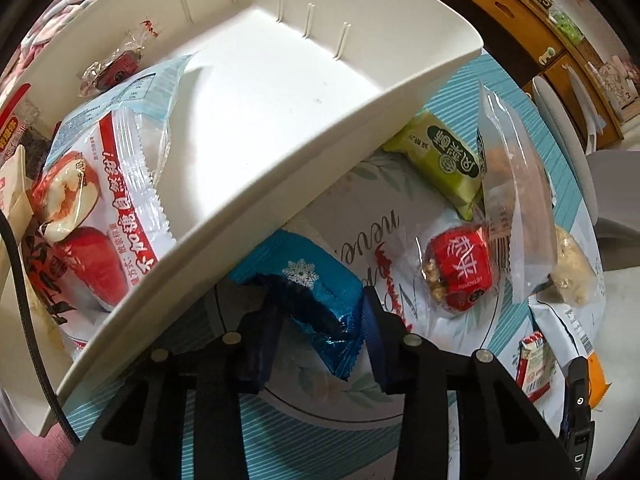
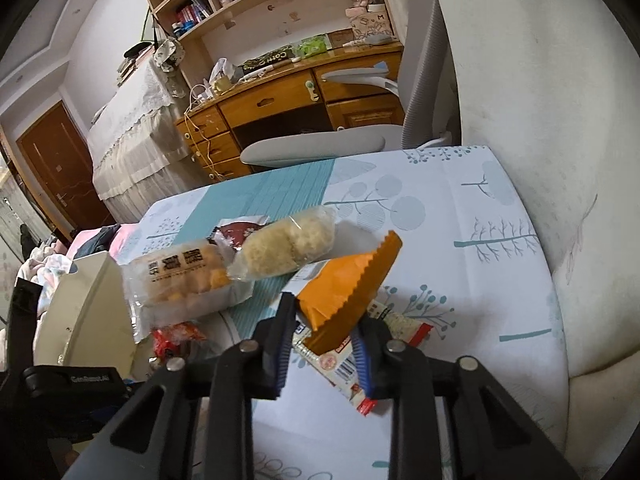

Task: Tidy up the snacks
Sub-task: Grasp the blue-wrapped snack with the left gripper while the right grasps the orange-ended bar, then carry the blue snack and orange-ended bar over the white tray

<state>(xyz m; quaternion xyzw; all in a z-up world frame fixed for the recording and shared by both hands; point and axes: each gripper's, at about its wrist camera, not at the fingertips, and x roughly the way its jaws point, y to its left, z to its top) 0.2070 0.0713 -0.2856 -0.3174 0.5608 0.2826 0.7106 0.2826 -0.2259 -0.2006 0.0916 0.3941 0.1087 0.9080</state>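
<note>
Patterned tablecloth (image 2: 460,208), left claw (image 1: 320,312) clamped on blue packet (image 1: 316,292), right claw (image 2: 324,320) clamped on orange packet (image 2: 344,284)

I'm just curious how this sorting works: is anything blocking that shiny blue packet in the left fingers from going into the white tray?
Only the tray's own near wall lies between them; the blue packet, pinched by the left gripper, sits below its rim and must go over it. Beyond the wall, the compartment floor is bare, with the apple-print bag off to the left.
</note>
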